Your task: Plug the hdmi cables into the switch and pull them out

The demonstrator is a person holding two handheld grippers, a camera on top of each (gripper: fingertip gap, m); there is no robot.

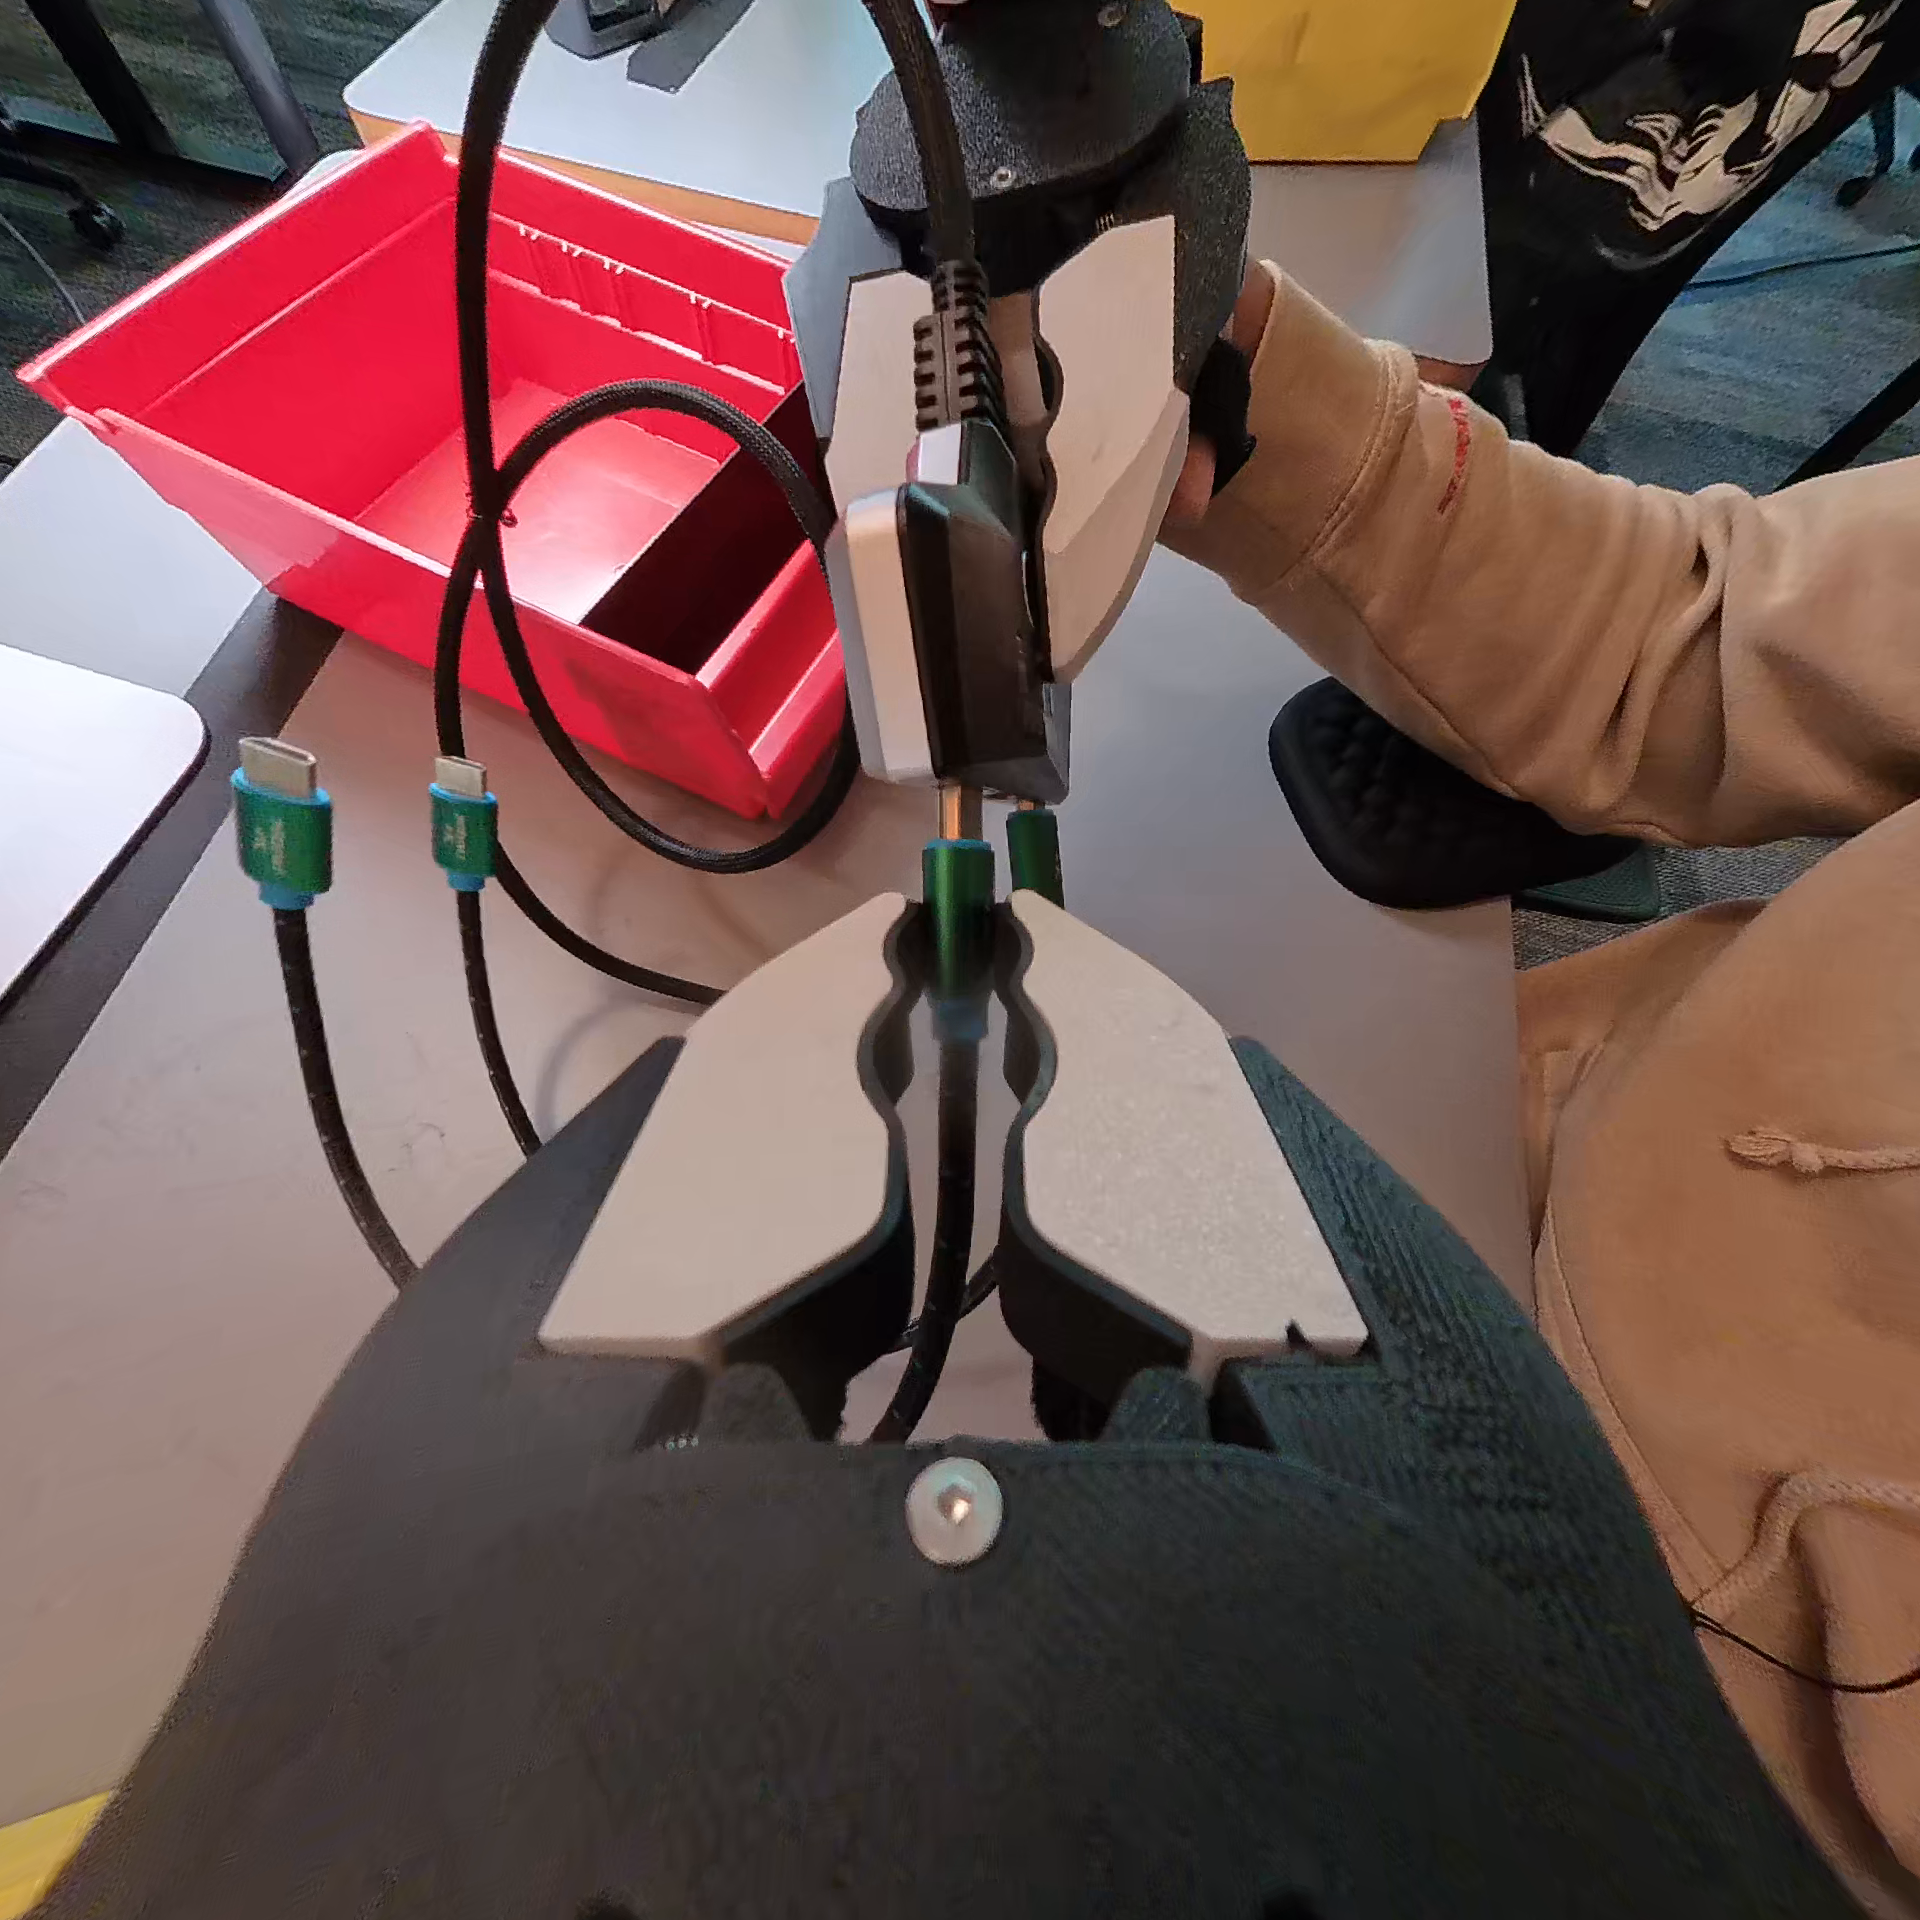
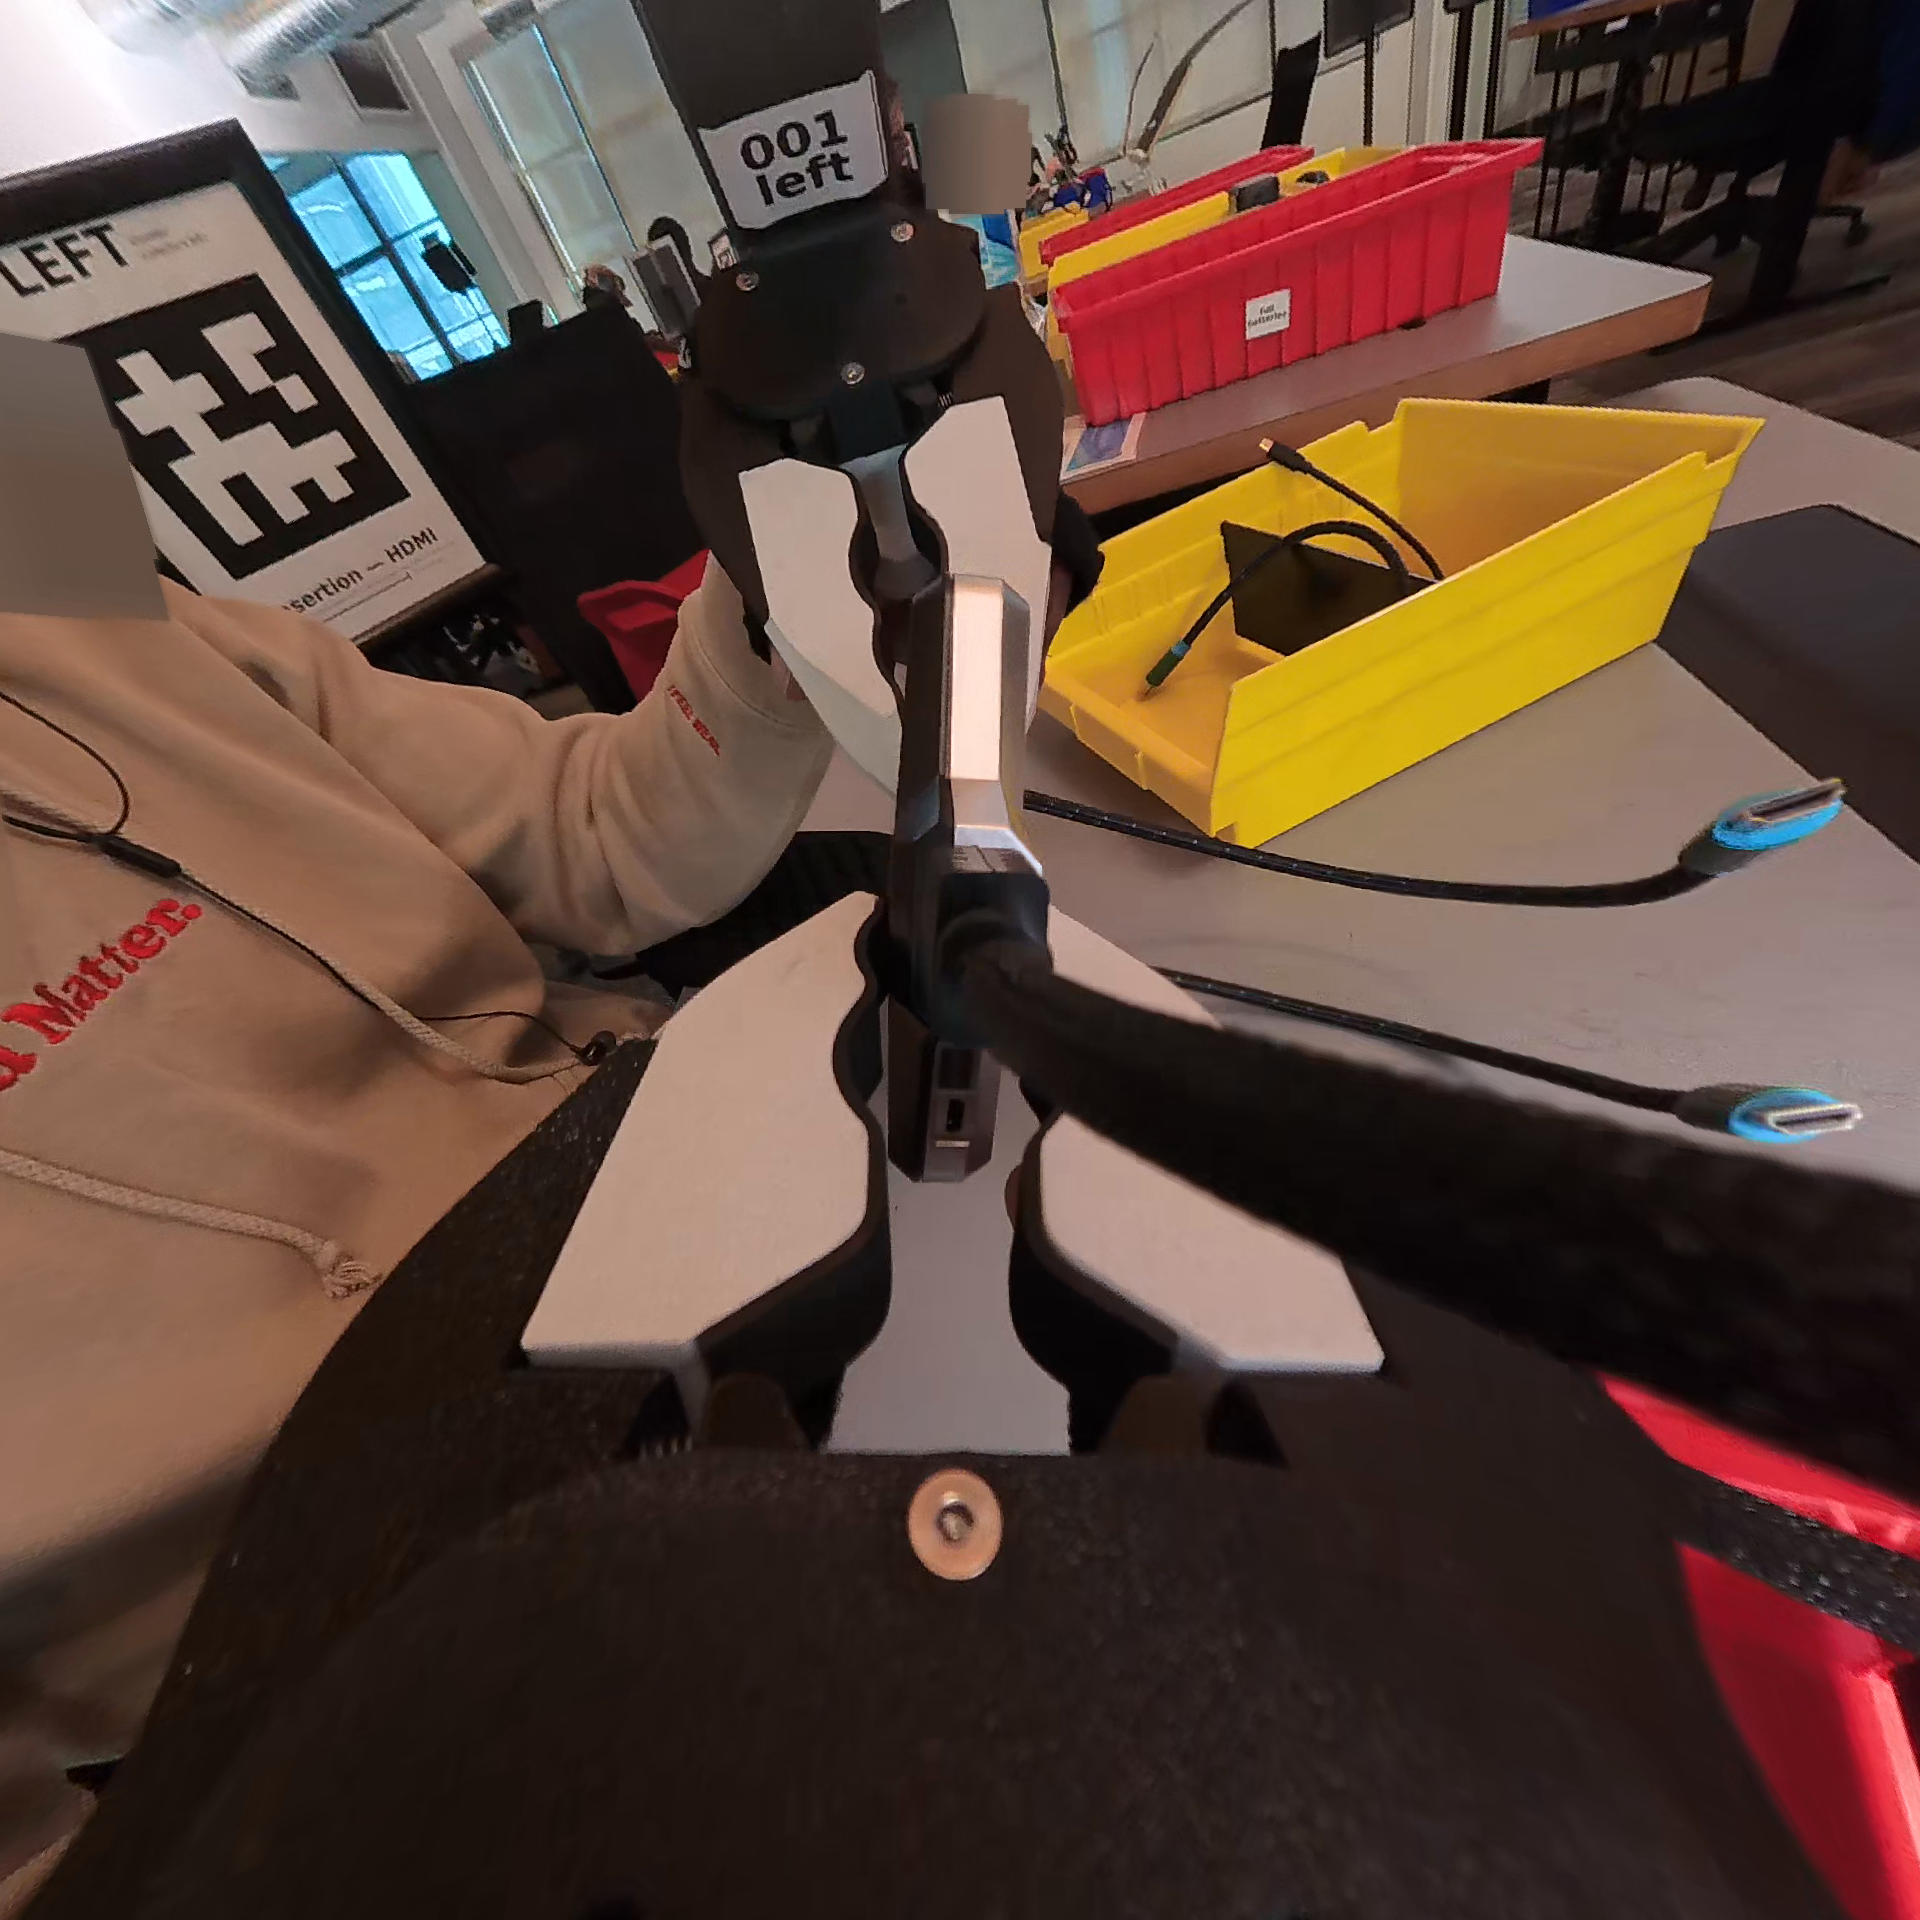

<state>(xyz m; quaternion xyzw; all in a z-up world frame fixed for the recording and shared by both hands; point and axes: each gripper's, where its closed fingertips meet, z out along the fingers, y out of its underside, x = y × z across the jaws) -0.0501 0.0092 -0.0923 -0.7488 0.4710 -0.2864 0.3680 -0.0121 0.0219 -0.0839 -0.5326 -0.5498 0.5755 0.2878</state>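
Insertion or extraction step, item by item as I read it from my station. Left gripper [image 1: 956, 914]: its pale fingers are clamped on a green-shelled HDMI plug [image 1: 958, 883] whose metal tip shows a bare stretch just short of the switch [image 1: 940, 623], so I judge the plug is partway in its port; whether it is going in or coming out I cannot tell. Right gripper [image 2: 956, 997]: closed on the switch body, holding it in the air above the table [image 1: 1247, 790], between the two claws. Switch: a slim box, silver side and black face, its long axis running along the line from one gripper to the other, port end facing my left gripper, far end carrying a thick black braided cable [image 1: 468, 312] that loops off over the red bin [image 1: 312, 416]. Second green plug [image 1: 1034, 847]: seated in the neighbouring port, just beside the one I hold. Spare plugs: two with teal collars [image 1: 283, 826] [image 1: 462, 831] lying on the table, tips pointing away from me towards the bin, well apart from the switch. Yellow bin [image 2: 1455, 665]: on the far side, holding other cables. Next move, in my judgement: travel straight along the plug's own axis, in line with the switch's length, with the right claw bracing against it; any sideways tilt risks binding in the port.
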